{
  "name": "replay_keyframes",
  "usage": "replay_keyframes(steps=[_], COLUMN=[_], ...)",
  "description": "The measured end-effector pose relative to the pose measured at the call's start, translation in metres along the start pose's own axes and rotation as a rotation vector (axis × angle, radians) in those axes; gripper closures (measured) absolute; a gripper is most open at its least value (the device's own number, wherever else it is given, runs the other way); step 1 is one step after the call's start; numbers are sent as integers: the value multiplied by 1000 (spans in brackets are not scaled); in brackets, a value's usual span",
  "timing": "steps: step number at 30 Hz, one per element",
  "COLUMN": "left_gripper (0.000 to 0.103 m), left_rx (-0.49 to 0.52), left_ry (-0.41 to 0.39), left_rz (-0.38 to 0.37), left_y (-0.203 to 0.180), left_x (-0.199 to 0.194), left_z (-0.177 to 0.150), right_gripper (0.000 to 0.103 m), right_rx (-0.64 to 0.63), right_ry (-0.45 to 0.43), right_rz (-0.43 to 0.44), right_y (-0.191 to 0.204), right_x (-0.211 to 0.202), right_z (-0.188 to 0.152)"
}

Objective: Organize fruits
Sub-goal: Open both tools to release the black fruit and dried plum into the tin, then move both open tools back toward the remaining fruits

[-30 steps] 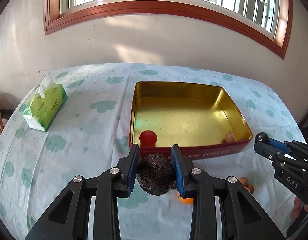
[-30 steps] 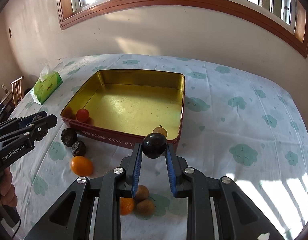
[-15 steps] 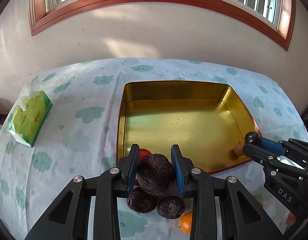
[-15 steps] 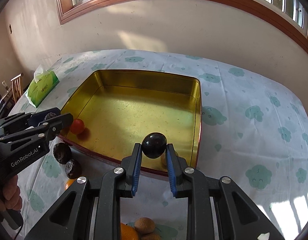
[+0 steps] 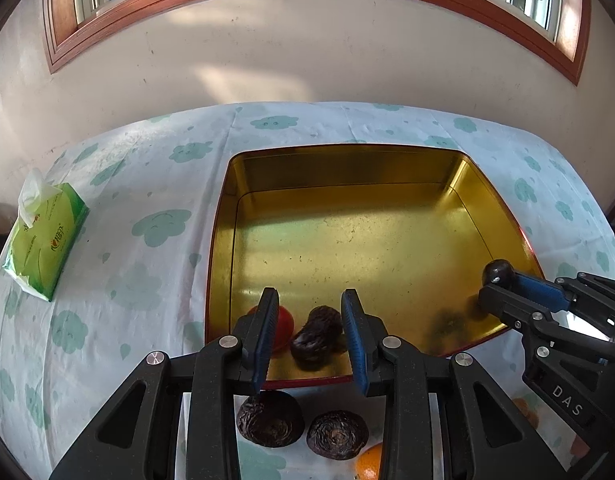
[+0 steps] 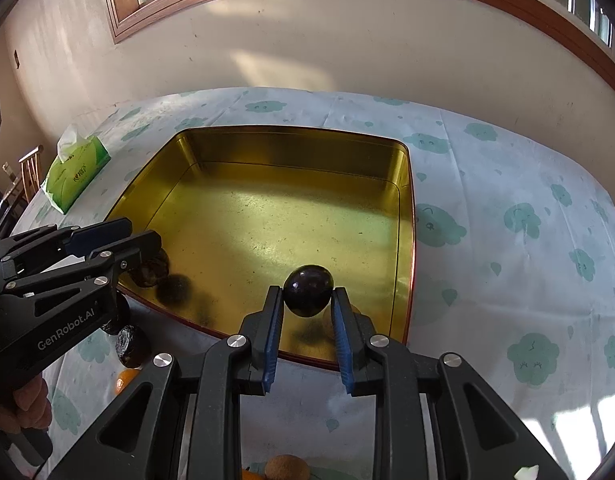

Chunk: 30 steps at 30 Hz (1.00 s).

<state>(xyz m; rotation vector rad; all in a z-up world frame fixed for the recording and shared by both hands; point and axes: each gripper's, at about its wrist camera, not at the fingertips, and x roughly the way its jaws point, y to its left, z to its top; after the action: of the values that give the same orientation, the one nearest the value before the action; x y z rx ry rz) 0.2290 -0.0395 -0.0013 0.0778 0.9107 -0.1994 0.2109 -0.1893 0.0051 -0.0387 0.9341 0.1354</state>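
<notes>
Your left hand-held gripper (image 5: 309,304) is grasping the wrinkled dark fruit (image 5: 317,338) over the tin's (image 5: 347,164) near-left corner. Your right hand-held gripper (image 6: 306,300) is clamping the smooth dark fruit (image 6: 307,286) over the near-right corner. Caution: if you are releasing from this height, either fruit is likely to bounce or strike the red fruit (image 5: 285,326).

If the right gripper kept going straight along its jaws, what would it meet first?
Probably the gold floor of the tin near its near-right corner, the held smooth dark fruit touching first. A small pale fruit lies just below the jaws and might be hit instead; depth is unclear.
</notes>
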Motion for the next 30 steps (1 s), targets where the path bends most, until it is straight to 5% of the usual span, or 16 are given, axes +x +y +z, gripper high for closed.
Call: replay_keyframes(steps=[8,12,16,30], left_gripper=[68,60,53,53], left_rx=[-10,-5,-18,-13], left_ry=[17,21,18,-34], left_rz=[-8,6,9,9], left_y=[1,0,0,-6], left_x=[6,7,5,-39], left_z=[-5,-5,-7,-25], right_gripper=[78,66,66,65], right_rx=[7,14,30,23], right_ry=[0,-3,0,-41], right_rz=[-4,-31,-19,-14], right_y=[0,-3,-6,4], right_x=[2,3,1,-36], right_z=[0,0,-1,-17])
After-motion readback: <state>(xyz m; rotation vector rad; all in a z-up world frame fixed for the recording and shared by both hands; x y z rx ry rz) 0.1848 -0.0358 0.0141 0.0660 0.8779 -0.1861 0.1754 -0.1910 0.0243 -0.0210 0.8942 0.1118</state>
